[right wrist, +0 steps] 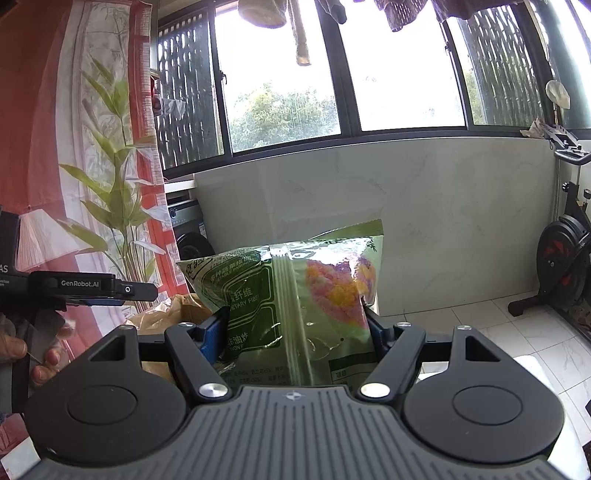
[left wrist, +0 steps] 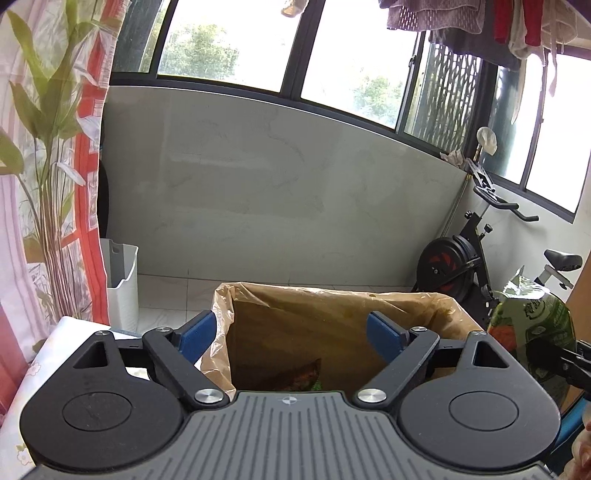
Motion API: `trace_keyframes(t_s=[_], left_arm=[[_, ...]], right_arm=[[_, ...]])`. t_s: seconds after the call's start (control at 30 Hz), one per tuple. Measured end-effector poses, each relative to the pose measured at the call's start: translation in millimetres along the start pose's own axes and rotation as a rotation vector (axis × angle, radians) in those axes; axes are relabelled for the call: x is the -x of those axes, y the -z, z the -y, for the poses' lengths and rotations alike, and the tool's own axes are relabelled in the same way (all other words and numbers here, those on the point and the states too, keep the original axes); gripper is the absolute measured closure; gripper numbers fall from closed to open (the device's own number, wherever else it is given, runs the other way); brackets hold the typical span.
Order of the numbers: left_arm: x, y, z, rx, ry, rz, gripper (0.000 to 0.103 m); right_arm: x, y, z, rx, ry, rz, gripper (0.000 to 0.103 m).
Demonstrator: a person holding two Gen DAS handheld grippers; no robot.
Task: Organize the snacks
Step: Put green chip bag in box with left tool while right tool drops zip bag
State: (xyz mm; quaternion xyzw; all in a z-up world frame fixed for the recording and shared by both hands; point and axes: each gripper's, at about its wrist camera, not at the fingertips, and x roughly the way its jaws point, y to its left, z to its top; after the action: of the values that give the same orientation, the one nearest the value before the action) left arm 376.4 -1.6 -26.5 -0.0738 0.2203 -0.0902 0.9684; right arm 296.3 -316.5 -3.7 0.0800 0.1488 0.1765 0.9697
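Beside a tiled balcony wall under a row of dark-framed windows, two handheld grippers work over one brown box (left wrist: 332,332) lined with a thin plastic bag. From its own wrist camera, the left gripper (left wrist: 290,332) hovers above the box's open mouth with its two blue-padded fingers (left wrist: 197,334) spread wide and nothing between them. At least one dark snack packet (left wrist: 295,376) lies at the bottom of the box (its print is too shadowed to read).

On the other side, the right gripper (right wrist: 293,334) has its two fingers (right wrist: 212,338) pressed against the sides of a single green snack bag (right wrist: 295,295), which stands roughly upright between them, its clear window showing pink and yellow pieces. That same bag appears at the right edge of the left camera's view, just beside the box's right rim and not inside it. The left gripper's body shows at the left edge of the right camera's view, with the person's hand (right wrist: 22,354) wrapped around its handle.

Elsewhere in frame: one white bin (left wrist: 123,280) by the flower-print curtain (left wrist: 44,166), one exercise bike (left wrist: 472,258) in the right corner, and laundry (left wrist: 461,18) hanging overhead.
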Motion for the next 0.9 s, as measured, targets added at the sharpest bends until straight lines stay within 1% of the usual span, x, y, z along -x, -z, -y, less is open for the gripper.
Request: trace_keyframes(t_s=[0.13, 0.33, 0.47, 0.57, 0.6, 0.63, 0.7, 0.9], left_arm=[[7.3, 3.1, -1.1, -0.007, -0.019, 0.015, 0.013], [20.4, 6.9, -11.2, 0.012, -0.036, 0.02, 0.013], [28.1, 9.5, -20.8, 0.022, -0.045, 0.015, 0.013], [32.0, 12.1, -24.4, 0.026, -0.048, 0.009, 0.013], [33.0, 12.9, -25.5, 0.026, -0.047, 0.007, 0.013], [34.0, 13.5, -25.8, 0.026, -0.047, 0.005, 0.013], [36.1, 15.1, -26.1, 0.024, -0.041, 0.001, 0.013], [47.2, 24.5, -27.8, 0.023, -0.022, -0.004, 0.013]], right_arm=[[-20.1, -10.8, -7.1, -0.038, -0.014, -0.022, 0.029], [-59.7, -18.8, -16.2, -0.072, 0.062, -0.027, 0.029], [-83.8, -10.7, -27.5, -0.018, 0.089, -0.09, 0.029], [-94.3, -2.6, -38.8, 0.028, 0.08, -0.153, 0.026], [-96.0, -1.1, -40.4, 0.022, 0.082, -0.171, 0.024], [-96.2, 0.1, -40.7, 0.012, 0.079, -0.183, 0.019], [-92.4, 1.0, -40.0, -0.004, 0.065, -0.186, 0.018], [-58.3, -2.0, -32.2, -0.058, 0.032, -0.131, 0.018]])
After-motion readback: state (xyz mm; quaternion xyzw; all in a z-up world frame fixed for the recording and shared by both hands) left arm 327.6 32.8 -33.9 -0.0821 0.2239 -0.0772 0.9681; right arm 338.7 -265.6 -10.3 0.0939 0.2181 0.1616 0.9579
